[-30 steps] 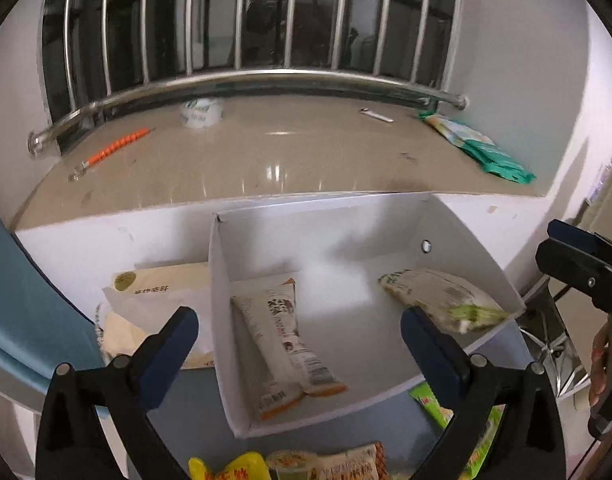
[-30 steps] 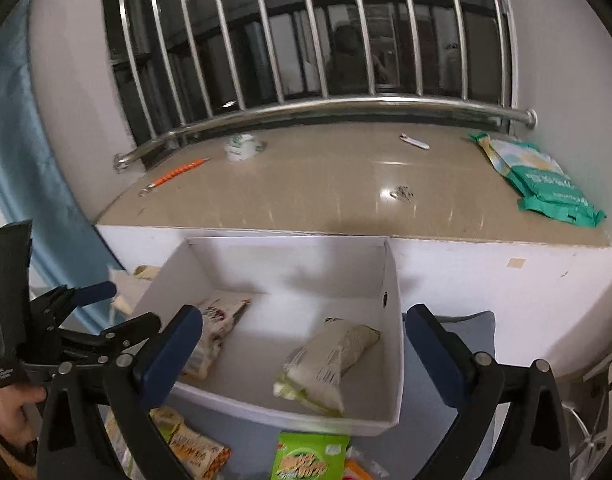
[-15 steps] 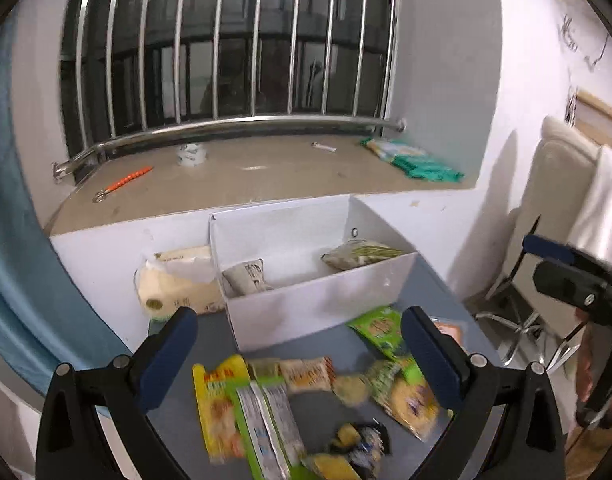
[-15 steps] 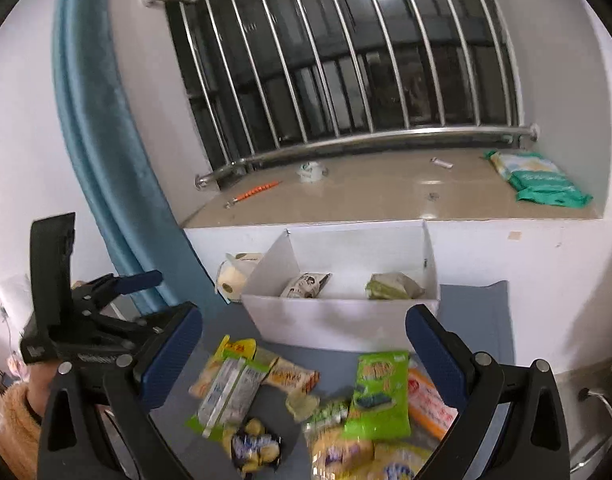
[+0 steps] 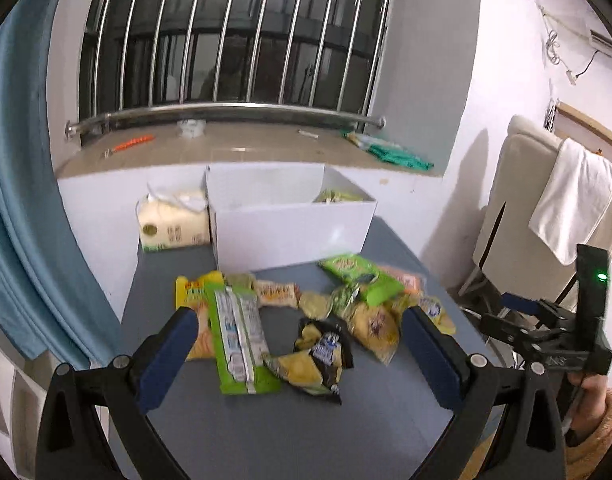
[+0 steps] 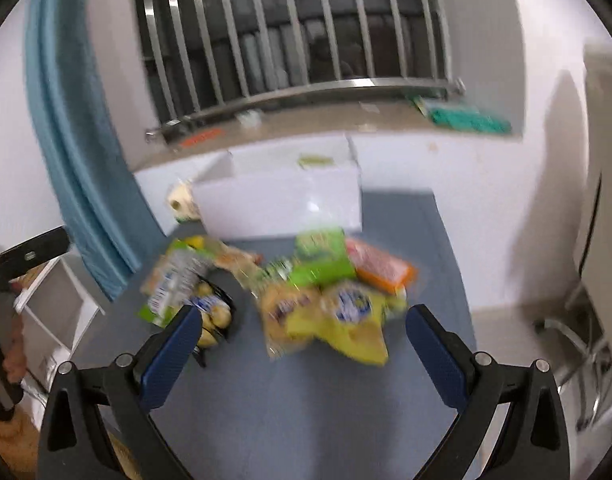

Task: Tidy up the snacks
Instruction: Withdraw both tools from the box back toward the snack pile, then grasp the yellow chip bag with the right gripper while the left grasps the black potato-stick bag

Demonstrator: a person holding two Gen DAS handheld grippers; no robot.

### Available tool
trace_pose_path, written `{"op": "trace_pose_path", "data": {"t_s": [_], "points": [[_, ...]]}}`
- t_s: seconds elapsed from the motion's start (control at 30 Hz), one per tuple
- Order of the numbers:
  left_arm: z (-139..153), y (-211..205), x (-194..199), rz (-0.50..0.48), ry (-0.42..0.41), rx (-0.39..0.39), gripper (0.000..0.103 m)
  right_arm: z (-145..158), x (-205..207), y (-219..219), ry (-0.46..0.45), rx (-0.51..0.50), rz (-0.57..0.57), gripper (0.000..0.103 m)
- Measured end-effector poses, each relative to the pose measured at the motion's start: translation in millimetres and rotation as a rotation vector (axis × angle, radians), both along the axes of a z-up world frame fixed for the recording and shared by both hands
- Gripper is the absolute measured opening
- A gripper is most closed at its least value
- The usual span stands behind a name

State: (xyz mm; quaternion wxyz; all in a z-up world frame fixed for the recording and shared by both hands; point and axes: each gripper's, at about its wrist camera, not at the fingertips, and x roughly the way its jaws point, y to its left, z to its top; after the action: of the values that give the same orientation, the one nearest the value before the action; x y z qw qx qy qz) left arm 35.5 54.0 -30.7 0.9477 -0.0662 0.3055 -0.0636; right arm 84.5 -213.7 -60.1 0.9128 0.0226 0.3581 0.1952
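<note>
We hold the left hand-held gripper [image 5: 298, 354] and right hand-held gripper [image 6: 302, 346] wide open and empty above the snack packets [image 5: 306, 312], which lie heaped on the grey counter [image 5: 306, 420] in front of the white box [image 5: 290, 224]; one packet already shows inside. We judge it best to take one loose edge packet at a time, such as the green-and-white packet [image 5: 240, 340]. No label is legible through the blur.
</note>
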Motion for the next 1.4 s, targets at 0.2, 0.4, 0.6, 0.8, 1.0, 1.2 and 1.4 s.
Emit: {"op": "trace_pose_path", "data": {"t_s": [0.2,0.4,0.6,0.8,1.0,1.2,1.4], "points": [[-4.3,-5.6,-7.9,-0.046,-0.003,0.026,0.103,-45.0,40.8,-16.4,0.173,0.073,-0.159,0.103],[-9.8,-8.8,-8.2,-0.071,0.011,0.019,0.103,-80.3,81.0,-21.5,0.316,0.174,-0.220,0.103],[-18.3,-11.6,-4.7,-0.082,0.037,0.020,0.103,-105.4,109.0,-13.0,0.408,0.254,-0.234,0.099],[-26.9,-18.3,-1.3,-0.114,0.059,0.045,0.103,-123.4,112.0,-13.4,0.480,0.340,-0.191,0.063],[-52.5,-35.5,11.8,-0.178,0.132,0.101,0.103,-111.4,73.8,-36.7,0.414,0.376,-0.171,0.061],[-86.6,-58.9,46.0,-0.240,0.227,0.167,0.103,-67.1,20.9,-60.3,0.261,0.398,-0.122,0.061],[-118.5,-76.4,86.3,-0.277,0.300,0.333,0.103,-34.6,-9.8,-64.6,0.167,0.377,-0.063,0.062]]}}
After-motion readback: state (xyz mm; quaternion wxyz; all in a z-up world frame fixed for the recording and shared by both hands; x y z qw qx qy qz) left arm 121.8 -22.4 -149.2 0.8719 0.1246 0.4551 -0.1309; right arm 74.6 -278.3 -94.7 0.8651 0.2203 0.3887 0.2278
